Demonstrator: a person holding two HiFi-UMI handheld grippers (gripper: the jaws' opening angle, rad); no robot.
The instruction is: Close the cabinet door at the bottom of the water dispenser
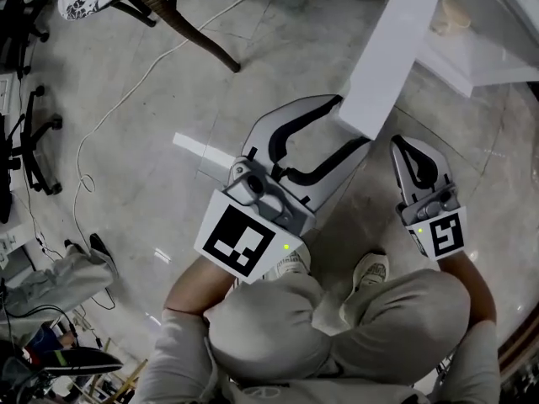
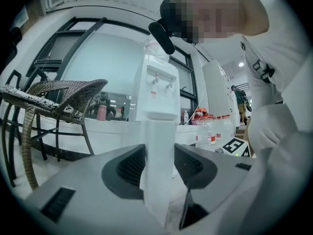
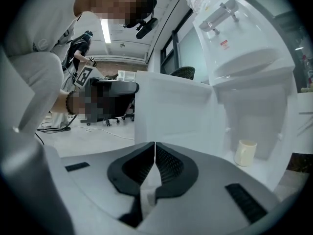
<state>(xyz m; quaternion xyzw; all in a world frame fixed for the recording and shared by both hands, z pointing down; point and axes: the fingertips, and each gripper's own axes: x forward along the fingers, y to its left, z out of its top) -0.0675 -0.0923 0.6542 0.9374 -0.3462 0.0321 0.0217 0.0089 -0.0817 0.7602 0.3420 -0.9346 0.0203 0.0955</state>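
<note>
Here the dispenser (image 2: 159, 82) stands straight ahead of the left gripper, and its bottom cabinet (image 1: 493, 66) lies open at the upper right of the head view. The door (image 1: 392, 49) stands swung well out from it. Its long run leads from the far end, where the hinge presumably is, to a free edge nearest the person, and the closing turns on that free edge.

The left gripper (image 1: 354, 122) is the one on it. It points level with its jaws wide, astride the edge. The door fills almost the whole gap, though no firm squeeze shows. The right gripper (image 1: 402, 146), its jaws together on nothing, sits just beside the door on its inner side, between door and cabinet.

So the cabinet lies to the right of the left gripper in the head view, and the edge should probably sweep that way. That path crosses the spot where the right gripper is, so it would likely need to get clear first or the door will meet it. A cup (image 1: 455, 13) stands deep in the cabinet, seemingly clear of the door's arc.
</note>
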